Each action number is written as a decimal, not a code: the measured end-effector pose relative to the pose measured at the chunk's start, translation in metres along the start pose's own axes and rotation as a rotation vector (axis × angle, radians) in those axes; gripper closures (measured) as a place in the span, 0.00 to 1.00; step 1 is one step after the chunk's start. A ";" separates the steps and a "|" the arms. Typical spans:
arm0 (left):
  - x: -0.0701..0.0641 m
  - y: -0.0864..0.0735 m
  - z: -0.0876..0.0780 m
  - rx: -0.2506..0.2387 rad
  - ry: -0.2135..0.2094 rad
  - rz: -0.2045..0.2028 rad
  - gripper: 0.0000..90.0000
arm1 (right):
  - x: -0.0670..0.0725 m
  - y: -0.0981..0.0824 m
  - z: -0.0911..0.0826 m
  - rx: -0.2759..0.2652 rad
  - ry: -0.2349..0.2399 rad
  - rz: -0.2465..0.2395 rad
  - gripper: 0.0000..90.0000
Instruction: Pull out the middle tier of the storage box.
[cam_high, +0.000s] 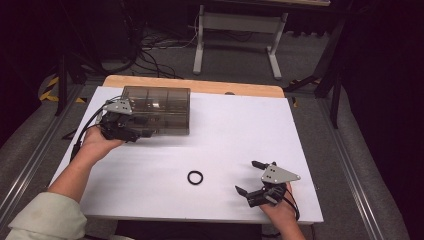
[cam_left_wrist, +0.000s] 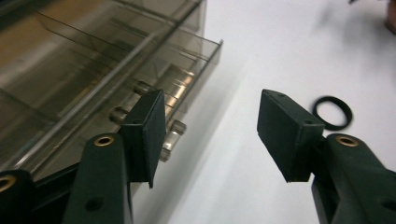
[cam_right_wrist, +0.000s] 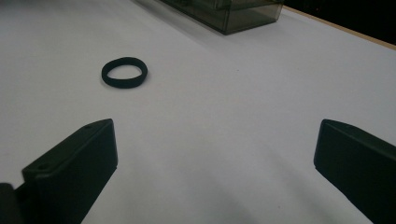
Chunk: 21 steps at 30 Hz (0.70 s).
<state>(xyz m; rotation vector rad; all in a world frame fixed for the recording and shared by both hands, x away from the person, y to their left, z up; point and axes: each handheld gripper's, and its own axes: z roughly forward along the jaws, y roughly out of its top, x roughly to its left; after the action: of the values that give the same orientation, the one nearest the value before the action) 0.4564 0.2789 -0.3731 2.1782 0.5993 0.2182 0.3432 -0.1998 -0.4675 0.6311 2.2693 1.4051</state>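
Observation:
A smoked clear plastic drawer box lies at the back left of the white table top. My left gripper is at the box's front left corner, open, with nothing between its jaws. In the left gripper view one pad stands just in front of a clear drawer handle, and that drawer sticks out a little. A black rubber ring lies flat near the front middle, also seen as the ring and the ring. My right gripper rests open at the front right, apart from the ring.
A wooden strip runs along the table's back edge. Metal rails flank the table on both sides. Beyond it stand a white stand and loose cables on the floor. From the right gripper view the box is far off.

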 end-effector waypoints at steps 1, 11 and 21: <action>0.003 0.003 0.004 0.037 -0.022 0.014 0.50 | 0.000 0.000 0.000 0.000 0.000 0.000 0.00; 0.005 0.016 0.017 0.166 0.035 0.156 0.52 | 0.000 0.000 0.000 0.001 0.003 0.000 0.00; 0.004 0.022 0.025 0.248 0.053 0.228 0.54 | 0.000 0.000 0.000 0.002 0.004 -0.002 0.00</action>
<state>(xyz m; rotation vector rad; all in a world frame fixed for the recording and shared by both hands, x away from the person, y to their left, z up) 0.4763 0.2520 -0.3719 2.4890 0.4243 0.3386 0.3432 -0.1994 -0.4676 0.6270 2.2747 1.4045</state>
